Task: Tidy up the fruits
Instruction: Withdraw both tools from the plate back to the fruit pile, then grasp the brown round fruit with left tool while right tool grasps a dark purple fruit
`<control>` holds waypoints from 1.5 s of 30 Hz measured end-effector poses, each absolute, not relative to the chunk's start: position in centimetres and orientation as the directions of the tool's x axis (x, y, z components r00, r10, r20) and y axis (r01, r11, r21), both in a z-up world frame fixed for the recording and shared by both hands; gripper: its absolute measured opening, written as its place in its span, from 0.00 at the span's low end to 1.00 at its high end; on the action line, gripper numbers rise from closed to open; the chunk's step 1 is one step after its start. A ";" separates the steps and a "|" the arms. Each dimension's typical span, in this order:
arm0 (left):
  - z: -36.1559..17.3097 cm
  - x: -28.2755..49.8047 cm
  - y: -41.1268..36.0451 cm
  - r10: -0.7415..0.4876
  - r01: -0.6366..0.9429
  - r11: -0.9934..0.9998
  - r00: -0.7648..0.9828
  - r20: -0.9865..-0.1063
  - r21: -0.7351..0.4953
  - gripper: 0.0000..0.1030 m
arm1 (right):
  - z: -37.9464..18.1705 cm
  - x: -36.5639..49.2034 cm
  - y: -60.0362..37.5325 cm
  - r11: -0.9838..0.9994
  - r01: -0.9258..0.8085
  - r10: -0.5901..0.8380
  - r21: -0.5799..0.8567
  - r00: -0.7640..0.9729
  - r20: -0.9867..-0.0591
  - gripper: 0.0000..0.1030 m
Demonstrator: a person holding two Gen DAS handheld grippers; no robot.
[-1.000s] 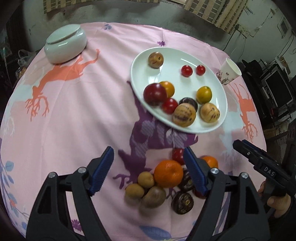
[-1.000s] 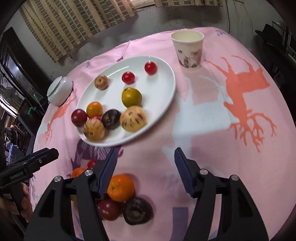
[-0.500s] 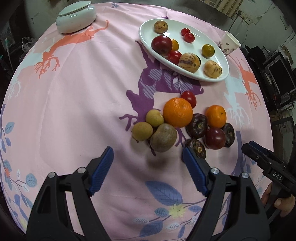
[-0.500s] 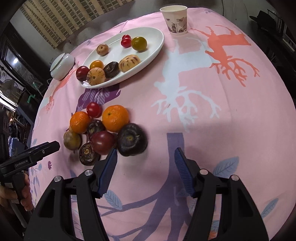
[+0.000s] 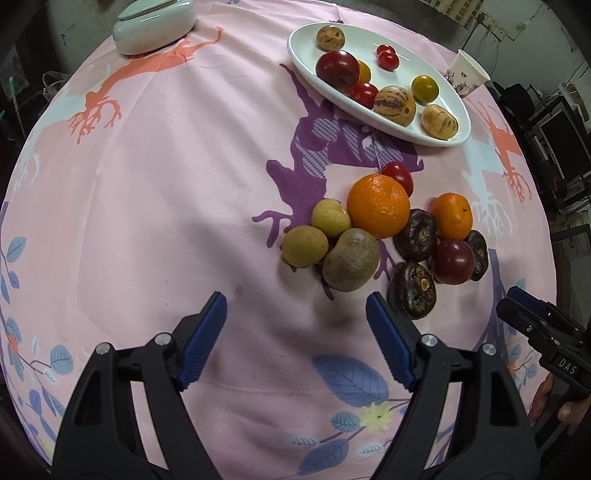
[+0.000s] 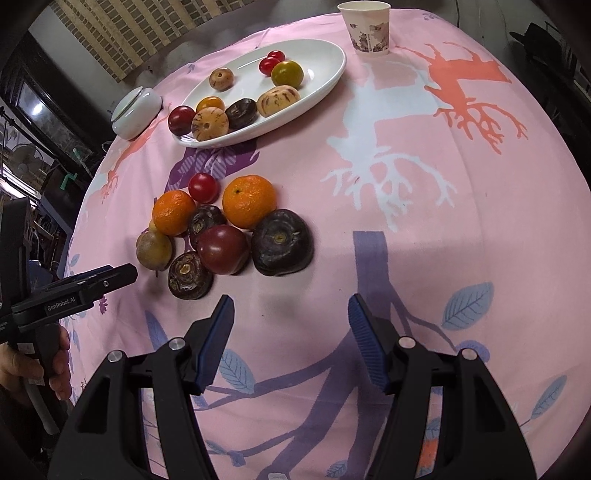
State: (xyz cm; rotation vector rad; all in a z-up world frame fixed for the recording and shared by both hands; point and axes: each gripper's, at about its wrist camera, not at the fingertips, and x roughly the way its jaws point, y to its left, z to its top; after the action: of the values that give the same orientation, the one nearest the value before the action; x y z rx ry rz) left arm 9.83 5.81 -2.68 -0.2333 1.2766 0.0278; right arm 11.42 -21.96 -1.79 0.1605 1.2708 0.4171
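Observation:
A pile of loose fruit lies on the pink cloth: a large orange (image 5: 378,205) (image 6: 249,201), a small orange (image 5: 452,216) (image 6: 173,212), a red tomato (image 5: 398,175) (image 6: 202,187), dark purple fruits (image 5: 413,289) (image 6: 282,242), a dark red plum (image 6: 222,249), and brown fruits (image 5: 350,264). A white oval plate (image 5: 306,70) (image 6: 325,79) holds several more fruits at the far side. My left gripper (image 5: 295,325) is open and empty, just short of the pile. My right gripper (image 6: 291,326) is open and empty, near the pile's right front.
A white lidded bowl (image 5: 153,26) (image 6: 136,112) sits at the far left. A paper cup (image 5: 466,74) (image 6: 369,27) stands beyond the plate. The round table's cloth edge drops away on all sides.
Both grippers have drawn back and up from the plate toward the table's near side; the fruit pile now lies ahead of the fingers. Both stay open and empty.

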 end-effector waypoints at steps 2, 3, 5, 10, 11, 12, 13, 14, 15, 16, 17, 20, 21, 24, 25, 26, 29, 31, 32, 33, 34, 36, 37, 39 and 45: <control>-3.1 10.0 6.0 -0.118 -0.147 0.976 0.275 -0.954 -0.163 0.77 | -2.1 11.5 -21.8 0.913 -0.213 0.393 0.349 0.221 -0.893 0.63; -3.4 10.2 6.2 -0.127 -0.146 0.975 0.259 -0.958 -0.168 0.77 | -2.2 11.6 -21.7 0.912 -0.215 0.394 0.350 0.216 -0.894 0.63; -3.8 10.3 6.4 -0.140 -0.145 0.973 0.240 -0.961 -0.178 0.77 | -2.5 11.6 -21.4 0.911 -0.222 0.392 0.348 0.206 -0.897 0.63; -3.4 10.5 5.3 -0.170 -0.091 0.976 0.245 -0.954 -0.197 0.77 | -3.0 11.9 -21.0 0.910 -0.220 0.395 0.353 0.191 -0.899 0.63; -3.2 10.5 4.9 -0.182 -0.074 0.976 0.251 -0.951 -0.207 0.77 | -3.1 12.0 -21.0 0.909 -0.219 0.396 0.355 0.190 -0.898 0.63; -2.9 10.6 4.3 -0.195 -0.058 0.975 0.259 -0.946 -0.216 0.77 | -3.1 12.0 -21.0 0.908 -0.220 0.398 0.356 0.188 -0.898 0.63; -2.7 10.6 3.9 -0.211 -0.040 0.972 0.268 -0.940 -0.230 0.77 | -3.2 12.1 -20.9 0.907 -0.222 0.399 0.357 0.188 -0.897 0.63; -2.6 10.7 3.4 -0.221 -0.027 0.971 0.272 -0.937 -0.237 0.77 | -3.2 12.2 -20.9 0.907 -0.222 0.400 0.358 0.188 -0.897 0.63; -2.7 10.8 3.0 -0.228 -0.018 0.970 0.274 -0.934 -0.242 0.76 | -3.2 12.2 -20.9 0.907 -0.223 0.400 0.358 0.187 -0.897 0.63; -2.7 11.0 2.7 -0.235 -0.012 0.969 0.273 -0.933 -0.248 0.71 | -3.2 12.2 -20.9 0.906 -0.222 0.401 0.359 0.188 -0.897 0.63; -2.9 11.2 2.5 -0.245 -0.007 0.966 0.271 -0.931 -0.257 0.67 | -3.3 12.3 -20.9 0.906 -0.221 0.403 0.361 0.188 -0.896 0.63; -3.7 11.8 2.3 -0.255 -0.019 0.963 0.249 -0.934 -0.268 0.49 | -3.4 12.5 -21.1 0.906 -0.216 0.405 0.364 0.188 -0.895 0.63; -3.9 11.9 2.5 -0.254 -0.031 0.962 0.249 -0.935 -0.270 0.48 | -3.4 12.5 -21.2 0.906 -0.213 0.405 0.366 0.188 -0.895 0.63; -4.5 12.3 2.9 -0.262 -0.054 0.958 0.240 -0.935 -0.283 0.44 | -3.6 12.6 -21.5 0.907 -0.204 0.405 0.368 0.186 -0.895 0.63; -4.7 12.5 3.0 -0.263 -0.057 0.957 0.236 -0.935 -0.284 0.43 | -3.6 12.6 -21.6 0.907 -0.202 0.405 0.369 0.185 -0.895 0.63; -4.8 12.6 3.0 -0.259 -0.059 0.958 0.232 -0.938 -0.279 0.43 | -3.7 12.6 -21.6 0.908 -0.200 0.404 0.368 0.184 -0.896 0.63; -4.9 13.2 3.0 -0.248 -0.059 0.961 0.241 -0.938 -0.270 0.43 | -3.8 12.6 -21.5 0.907 -0.200 0.405 0.370 0.181 -0.896 0.63; -4.9 13.6 2.8 -0.236 -0.054 0.965 0.248 -0.939 -0.257 0.43 | -3.8 12.6 -21.3 0.906 -0.207 0.406 0.369 0.178 -0.896 0.63; -4.9 13.7 2.7 -0.231 -0.051 0.966 0.253 -0.939 -0.252 0.43 | -3.7 12.6 -21.3 0.906 -0.210 0.406 0.369 0.177 -0.896 0.63; -4.9 13.9 2.7 -0.228 -0.050 0.967 0.257 -0.939 -0.249 0.43 | -3.7 12.6 -21.3 0.905 -0.212 0.407 0.369 0.177 -0.896 0.63; -4.9 14.0 2.7 -0.223 -0.050 0.968 0.262 -0.939 -0.244 0.40 | -3.7 12.6 -21.3 0.905 -0.214 0.407 0.368 0.177 -0.896 0.63; -4.9 14.0 2.7 -0.217 -0.048 0.970 0.271 -0.938 -0.238 0.35 | -3.6 12.6 -21.3 0.905 -0.216 0.407 0.368 0.179 -0.896 0.63; -4.8 13.9 2.9 -0.223 -0.053 0.968 0.277 -0.935 -0.247 0.35 | -3.6 12.7 -21.3 0.905 -0.215 0.407 0.368 0.181 -0.895 0.63; -4.6 13.5 3.1 -0.222 -0.056 0.967 0.287 -0.932 -0.247 0.35 | -3.5 12.7 -21.3 0.905 -0.215 0.406 0.366 0.184 -0.895 0.63; -3.7 11.8 2.8 -0.238 -0.022 0.967 0.291 -0.927 -0.255 0.35 | -3.7 13.0 -21.0 0.907 -0.235 0.395 0.350 0.186 -0.899 0.63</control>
State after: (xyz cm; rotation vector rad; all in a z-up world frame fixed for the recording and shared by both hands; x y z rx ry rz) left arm 11.81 2.82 -3.69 -0.2362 1.2709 -0.1459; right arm 12.96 -21.01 -3.66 0.1444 1.3110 0.4459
